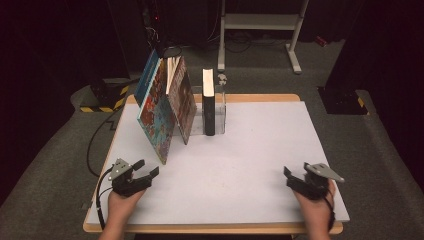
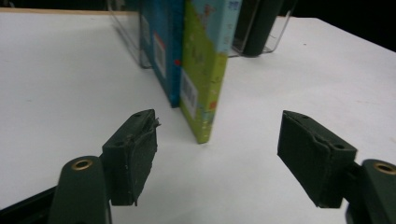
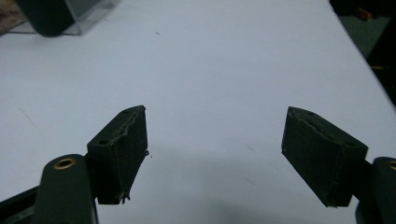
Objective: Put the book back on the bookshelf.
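**Two empty grippers wait short of leaning books**

Both grippers rest low on the wide white rectangular tabletop [image 1: 250,165], and neither holds anything. From the table's centre, the large picture books lean at about eleven o'clock: the colourful illustrated hardback with the red-and-blue cover [image 1: 157,117] tilts left at the front, a brown-covered book [image 1: 182,100] tilts against it, and a blue-covered one [image 1: 147,75] sits behind. At twelve o'clock a black upright hardback [image 1: 208,102] stands in a clear acrylic book holder [image 1: 220,112].

The left gripper [image 1: 145,172], at eight o'clock, has its jaws spread wide; in the left gripper view [image 2: 217,154] they point at the bottom edges of a green-backed book [image 2: 203,79] and a blue-backed one [image 2: 161,51]. The right gripper [image 1: 295,177], at four o'clock, is likewise spread wide, and the right gripper view [image 3: 215,149] looks over bare table.

Judging from this, the work has not begun: it looks like a start pose before straightening or shelving the leaning books, though the aim is uncertain. The next move calls for the left gripper to advance and close on a cover edge. Neighbouring books pressed together may leave little room for a jaw.
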Motion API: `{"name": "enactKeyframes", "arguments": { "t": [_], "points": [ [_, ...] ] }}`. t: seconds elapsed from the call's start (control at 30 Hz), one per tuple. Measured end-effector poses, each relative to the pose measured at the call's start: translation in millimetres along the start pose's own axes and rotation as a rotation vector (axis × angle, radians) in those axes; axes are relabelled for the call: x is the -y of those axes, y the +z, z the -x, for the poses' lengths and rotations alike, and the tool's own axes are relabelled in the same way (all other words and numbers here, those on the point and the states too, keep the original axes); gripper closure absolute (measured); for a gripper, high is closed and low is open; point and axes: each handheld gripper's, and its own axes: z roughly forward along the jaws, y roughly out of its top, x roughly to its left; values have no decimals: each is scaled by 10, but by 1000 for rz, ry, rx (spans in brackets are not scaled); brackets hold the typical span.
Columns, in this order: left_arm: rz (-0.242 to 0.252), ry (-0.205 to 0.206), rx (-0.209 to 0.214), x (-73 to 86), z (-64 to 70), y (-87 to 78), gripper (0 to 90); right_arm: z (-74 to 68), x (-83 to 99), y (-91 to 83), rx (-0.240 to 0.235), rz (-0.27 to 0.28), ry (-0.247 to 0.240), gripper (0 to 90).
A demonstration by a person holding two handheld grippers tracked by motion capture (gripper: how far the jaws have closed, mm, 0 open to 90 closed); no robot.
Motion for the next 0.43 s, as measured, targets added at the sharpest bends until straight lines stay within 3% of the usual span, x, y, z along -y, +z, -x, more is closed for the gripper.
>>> {"name": "enactKeyframes", "arguments": {
  "t": [0.1, 0.2, 0.43],
  "points": [
    [7, -4, -25, 0, -24, -23, 250, 232, 46, -98, 68, -21, 4, 207],
    [2, -14, -41, 6, -33, -26, 223, 329, 59, -116, 69, -9, 37, 212],
    [-1, -10, -58, 24, -48, -55, 192, 264, 39, -43, 31, -10, 32, 204]
  ]
}}
